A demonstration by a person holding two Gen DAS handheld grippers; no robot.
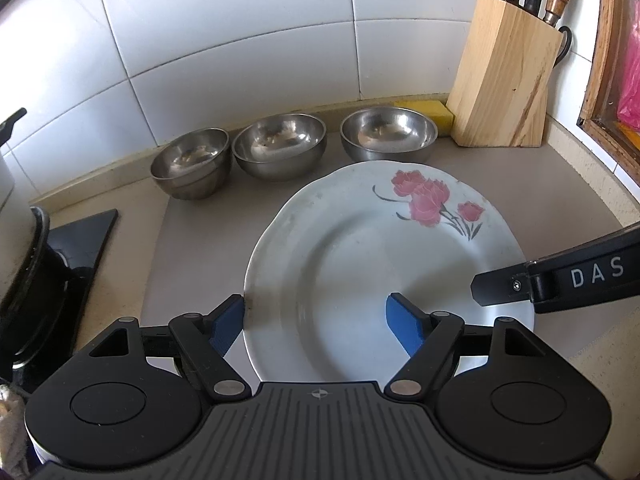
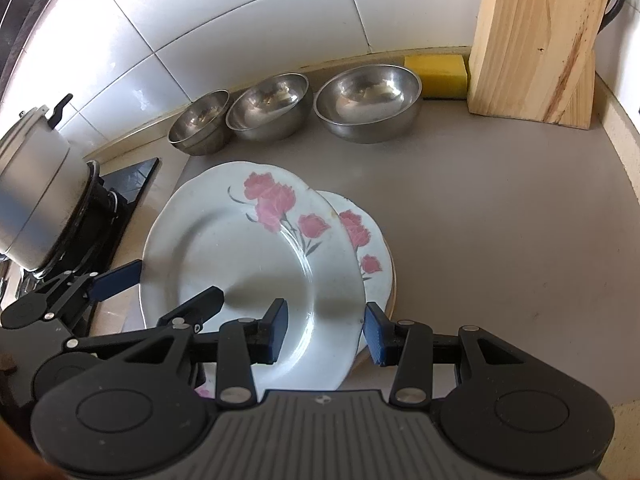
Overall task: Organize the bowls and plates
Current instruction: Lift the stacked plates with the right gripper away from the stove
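A white plate with pink flowers (image 1: 360, 248) (image 2: 224, 240) lies slanted on a second flowered plate (image 2: 372, 248) on the counter. My right gripper (image 2: 326, 330) is shut on the top plate's right rim, one pad on its face and the other at its edge. Its finger (image 1: 500, 286) reaches in from the right in the left wrist view. My left gripper (image 1: 316, 322) (image 2: 176, 280) stands open astride the same plate's left rim, pads clear of it. Three steel bowls (image 1: 280, 146) (image 2: 268, 106) stand in a row along the tiled wall.
A wooden knife block (image 1: 504, 76) (image 2: 532, 40) stands at the back right with a yellow sponge (image 1: 428, 112) (image 2: 438, 70) beside it. A metal pot (image 2: 36, 192) sits on a black stove (image 1: 80, 240) at the left. A window frame (image 1: 600, 80) borders the right.
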